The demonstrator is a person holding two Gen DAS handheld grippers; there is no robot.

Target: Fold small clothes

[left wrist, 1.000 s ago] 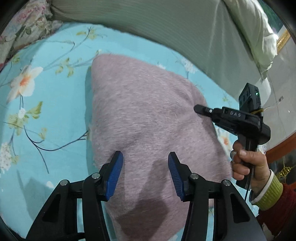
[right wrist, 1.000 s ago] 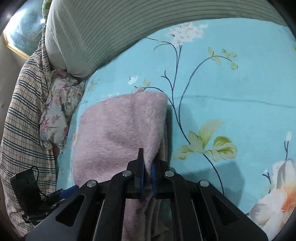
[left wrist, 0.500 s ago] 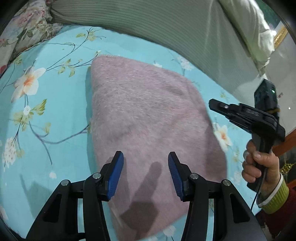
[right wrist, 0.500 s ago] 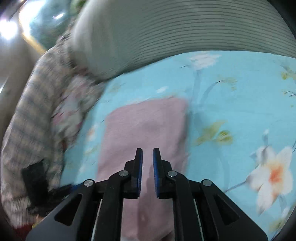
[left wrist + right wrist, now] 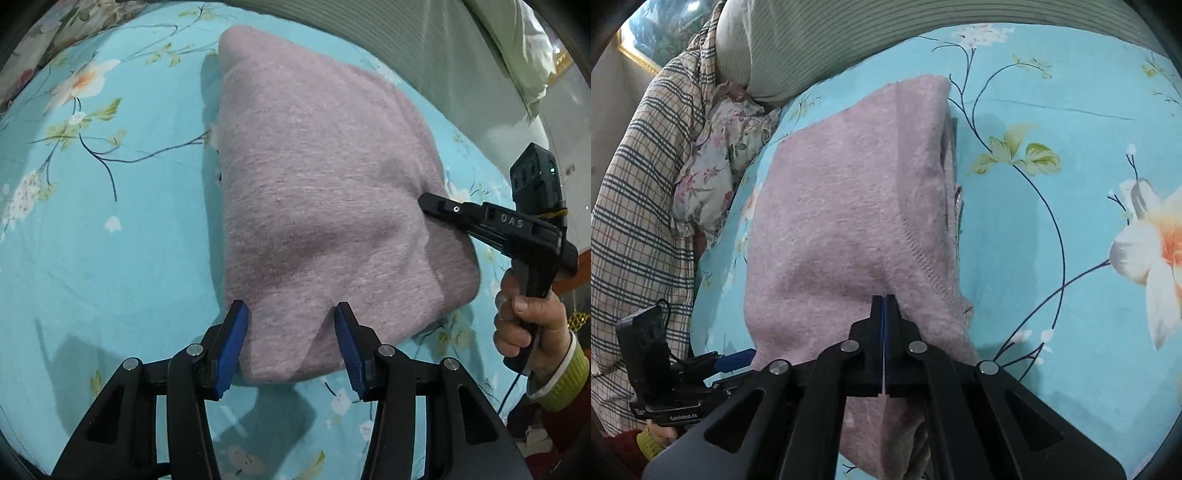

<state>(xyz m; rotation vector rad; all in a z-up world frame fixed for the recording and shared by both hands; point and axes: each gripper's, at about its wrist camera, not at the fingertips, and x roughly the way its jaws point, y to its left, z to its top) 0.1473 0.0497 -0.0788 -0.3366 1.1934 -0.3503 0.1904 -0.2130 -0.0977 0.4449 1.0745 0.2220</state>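
A fuzzy pink garment lies folded on the blue flowered sheet. My left gripper is open just above its near corner, one blue pad at the left edge and the other over the cloth, neither pressing. The right gripper reaches in from the right, and its tip dents the garment's side. In the right wrist view the right gripper is shut, pads together, tips against the garment beside a stitched seam. No cloth shows between them. The left gripper appears at the lower left there.
A striped grey-green pillow runs along the far side of the bed. In the right wrist view a plaid cloth and a flowered cloth are heaped at the left. A person's hand in a yellow-green cuff holds the right gripper.
The right gripper released the raised fold, drew back, then returned shut against the garment's side. The left gripper slid back from over the middle to the garment's near corner. The garment now lies flat.
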